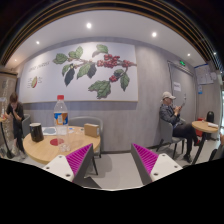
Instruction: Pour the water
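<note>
Two pink-padded fingers (82,160) of the gripper (113,162) reach forward with a wide gap between them; the jaws stand open and hold nothing, with only bare floor (112,170) and the far wall showing between them.

A clear water bottle (61,112) with a red label and a light cap stands upright on a round wooden bench (50,150), off at about ten o'clock from the fingers and well beyond their tips. Just to its left sits a dark cup (36,132), close beside it but apart. A tan box (92,129) rests at the bench's far right edge, at about eleven o'clock. Something small and reddish (56,142) lies on the bench in front of the bottle; I cannot tell what it is.

One person (15,120) in dark clothes stands at nine o'clock, past the bench. Another person (173,120), wearing a light cap, sits at about two o'clock beside a second round bench (206,127). On the grey wall behind hangs a large mural (80,72) of green leaves and red berries, under small ceiling lights (88,26).
</note>
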The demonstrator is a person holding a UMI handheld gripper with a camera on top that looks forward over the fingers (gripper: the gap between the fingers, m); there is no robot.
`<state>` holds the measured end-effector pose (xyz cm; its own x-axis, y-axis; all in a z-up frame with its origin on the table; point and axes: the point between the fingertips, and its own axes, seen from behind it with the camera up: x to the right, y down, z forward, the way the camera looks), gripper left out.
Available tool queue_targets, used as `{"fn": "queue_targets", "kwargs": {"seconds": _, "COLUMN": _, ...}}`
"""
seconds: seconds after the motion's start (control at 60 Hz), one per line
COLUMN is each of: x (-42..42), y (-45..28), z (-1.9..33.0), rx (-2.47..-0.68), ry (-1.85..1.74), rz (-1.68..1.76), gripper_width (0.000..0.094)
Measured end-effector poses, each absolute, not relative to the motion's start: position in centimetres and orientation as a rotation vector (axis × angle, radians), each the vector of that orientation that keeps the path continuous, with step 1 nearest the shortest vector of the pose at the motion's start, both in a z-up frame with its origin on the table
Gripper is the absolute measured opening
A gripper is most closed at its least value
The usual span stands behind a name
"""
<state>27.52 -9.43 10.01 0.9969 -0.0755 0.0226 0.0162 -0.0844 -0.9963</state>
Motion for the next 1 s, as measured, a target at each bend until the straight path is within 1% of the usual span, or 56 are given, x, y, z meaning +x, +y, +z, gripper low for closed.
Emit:
{"fn": "queue_targets", "kwargs": {"seconds": 0.017, "x": 29.2, "y": -11.0, "z": 10.6, "rx": -1.66, "ry": 0.033, "rz": -0.07, "gripper_width": 0.0825}}
{"fn": "queue_targets", "kwargs": {"seconds": 0.25, "x": 28.3, "y": -10.7, "z": 10.8, "rx": -1.669, "ry": 0.005, "rz": -0.045, "gripper_width": 0.0827}}
{"fn": "queue_targets", "kwargs": {"seconds": 0.283, "x": 26.4, "y": -9.3, "z": 9.6, "rx": -1.663, "ry": -0.002, "rz": -0.036, "gripper_width": 0.0828}}
{"fn": "queue_targets", "kwargs": {"seconds": 0.3, "x": 26.3, "y": -10.3, "z": 10.7, "rx": -1.675, "ry": -0.011, "rz": -0.028, "gripper_width": 0.0827}}
{"fn": "queue_targets", "kwargs": {"seconds": 0.35, "x": 25.0, "y": -10.2, "z": 10.9, "rx": -1.682, "ry": -0.037, "rz": -0.006, "gripper_width": 0.0826}}
{"fn": "queue_targets", "kwargs": {"seconds": 0.367, "x": 24.3, "y": -9.9, "z": 10.2, "rx": -1.677, "ry": -0.046, "rz": 0.001, "gripper_width": 0.0825}}
{"fn": "queue_targets", "kwargs": {"seconds": 0.45, "x": 21.0, "y": -8.6, "z": 10.7, "rx": -1.675, "ry": -0.098, "rz": 0.037, "gripper_width": 0.0827}}
{"fn": "queue_targets", "kwargs": {"seconds": 0.467, "x": 20.1, "y": -8.4, "z": 10.2, "rx": -1.668, "ry": -0.106, "rz": 0.046, "gripper_width": 0.0829}}
{"fn": "queue_targets", "kwargs": {"seconds": 0.617, "x": 13.3, "y": -3.7, "z": 9.8, "rx": -1.664, "ry": -0.152, "rz": 0.151, "gripper_width": 0.083}}
{"fn": "queue_targets", "kwargs": {"seconds": 0.65, "x": 13.1, "y": -3.7, "z": 10.0, "rx": -1.662, "ry": -0.168, "rz": 0.177, "gripper_width": 0.083}}
{"fn": "queue_targets", "kwargs": {"seconds": 0.667, "x": 11.3, "y": -2.3, "z": 9.9, "rx": -1.655, "ry": -0.168, "rz": 0.18, "gripper_width": 0.0832}}
{"fn": "queue_targets", "kwargs": {"seconds": 0.733, "x": 9.1, "y": 0.3, "z": 10.0, "rx": -1.645, "ry": -0.193, "rz": 0.18, "gripper_width": 0.0834}}
{"fn": "queue_targets", "kwargs": {"seconds": 0.75, "x": 9.6, "y": 0.2, "z": 10.2, "rx": -1.648, "ry": -0.202, "rz": 0.182, "gripper_width": 0.0833}}
{"fn": "queue_targets", "kwargs": {"seconds": 0.767, "x": 8.2, "y": 1.6, "z": 10.0, "rx": -1.646, "ry": -0.199, "rz": 0.174, "gripper_width": 0.0833}}
{"fn": "queue_targets", "kwargs": {"seconds": 1.0, "x": 6.2, "y": 8.5, "z": 11.6, "rx": -1.624, "ry": -0.122, "rz": 0.137, "gripper_width": 0.0842}}
